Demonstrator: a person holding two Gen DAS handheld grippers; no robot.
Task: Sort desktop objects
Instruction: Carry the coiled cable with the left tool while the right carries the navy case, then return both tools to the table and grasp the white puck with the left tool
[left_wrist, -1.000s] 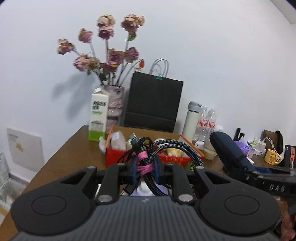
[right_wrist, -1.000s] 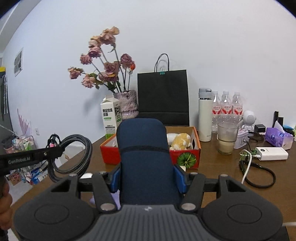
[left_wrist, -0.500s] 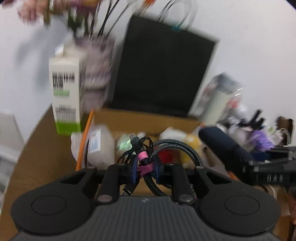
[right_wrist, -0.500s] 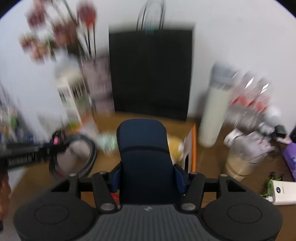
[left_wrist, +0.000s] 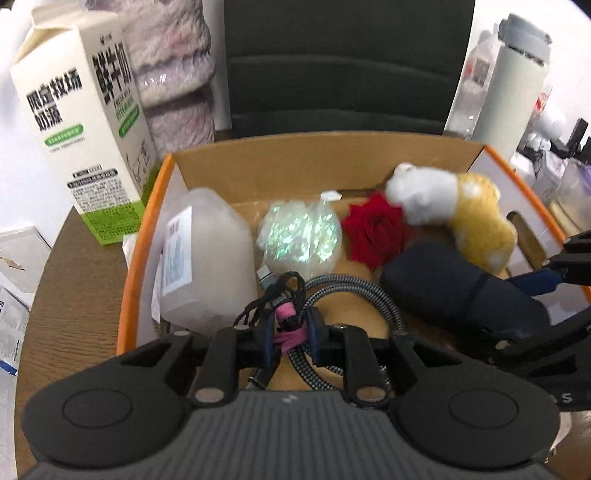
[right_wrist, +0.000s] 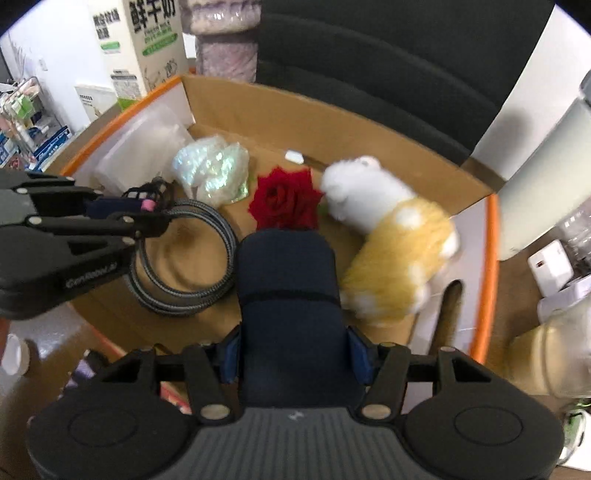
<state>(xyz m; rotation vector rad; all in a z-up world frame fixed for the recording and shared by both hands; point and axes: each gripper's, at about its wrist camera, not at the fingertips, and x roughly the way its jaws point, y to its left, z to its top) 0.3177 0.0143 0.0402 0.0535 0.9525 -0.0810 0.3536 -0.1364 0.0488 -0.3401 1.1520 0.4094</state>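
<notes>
My left gripper (left_wrist: 290, 330) is shut on a coiled grey braided cable (left_wrist: 354, 291) at its pink tie. The coil hangs inside the orange-rimmed cardboard box (left_wrist: 147, 229). My right gripper (right_wrist: 293, 354) is shut on a dark navy case (right_wrist: 288, 280), which points down into the box (right_wrist: 491, 258) beside the cable (right_wrist: 184, 258). In the right wrist view the left gripper (right_wrist: 147, 206) comes in from the left. The case (left_wrist: 454, 284) shows at the right of the left wrist view. Whether cable or case touches the box floor I cannot tell.
In the box lie a clear plastic jug (left_wrist: 207, 258), an iridescent bag (left_wrist: 299, 240), a red rose (left_wrist: 375, 230) and a yellow-and-white plush toy (left_wrist: 461, 210). A milk carton (left_wrist: 81, 122), vase (left_wrist: 173, 74), black paper bag (left_wrist: 340, 66) and thermos (left_wrist: 513, 74) stand around it.
Both grippers have swept forward and tipped downward, from in front of the box to over its inside. The cable and the navy case stay gripped throughout.
</notes>
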